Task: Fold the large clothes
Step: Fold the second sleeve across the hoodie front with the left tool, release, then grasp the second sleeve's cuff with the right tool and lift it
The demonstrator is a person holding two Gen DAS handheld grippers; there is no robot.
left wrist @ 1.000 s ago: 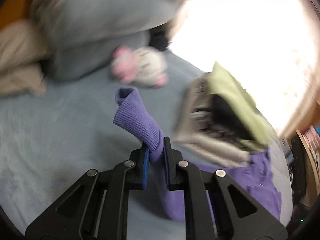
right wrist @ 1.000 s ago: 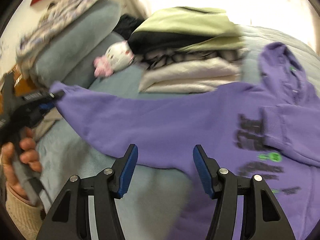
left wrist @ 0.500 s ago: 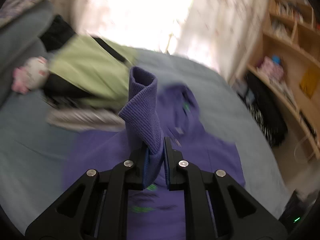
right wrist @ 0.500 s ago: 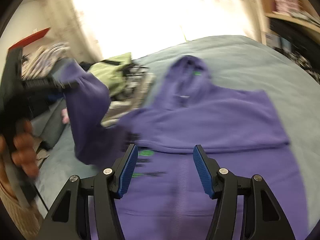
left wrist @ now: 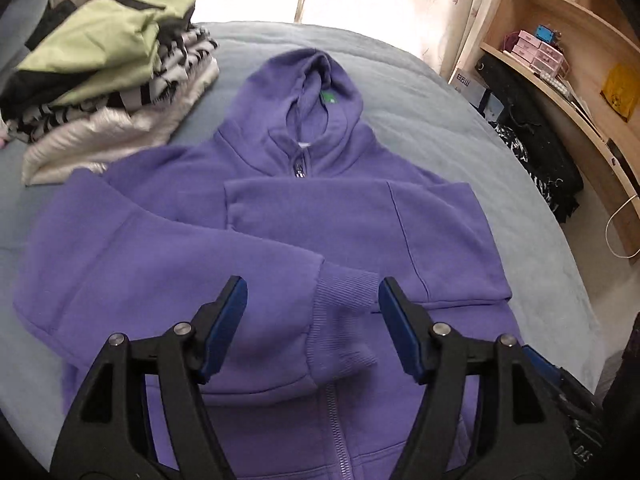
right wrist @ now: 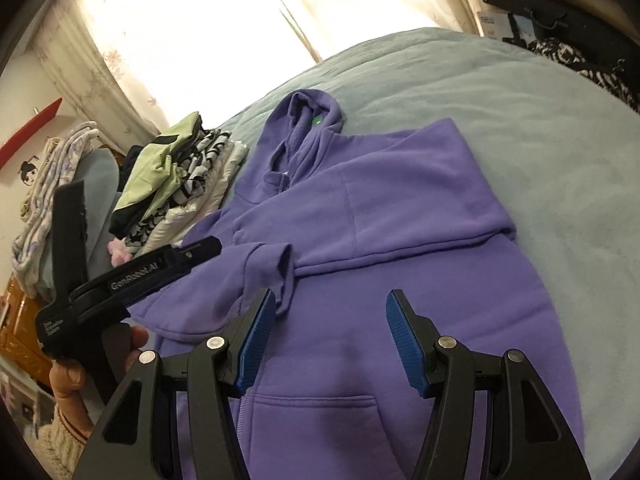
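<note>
- The purple hoodie (left wrist: 320, 216) is spread front-up on the bed (left wrist: 460, 128), hood toward the top of the frame.
- The left gripper (left wrist: 312, 324) is opening; the released sleeve cuff (left wrist: 344, 292) lies crosswise between its jaws, unpressed.
- The right gripper (right wrist: 330, 336) is held half open and empty above the hoodie's lower front.

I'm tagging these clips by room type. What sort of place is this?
Most likely a bedroom. A purple hoodie lies spread on a bed with a blue-grey cover, a stack of folded clothes beside it, a curtained window behind and wooden shelves alongside.
</note>
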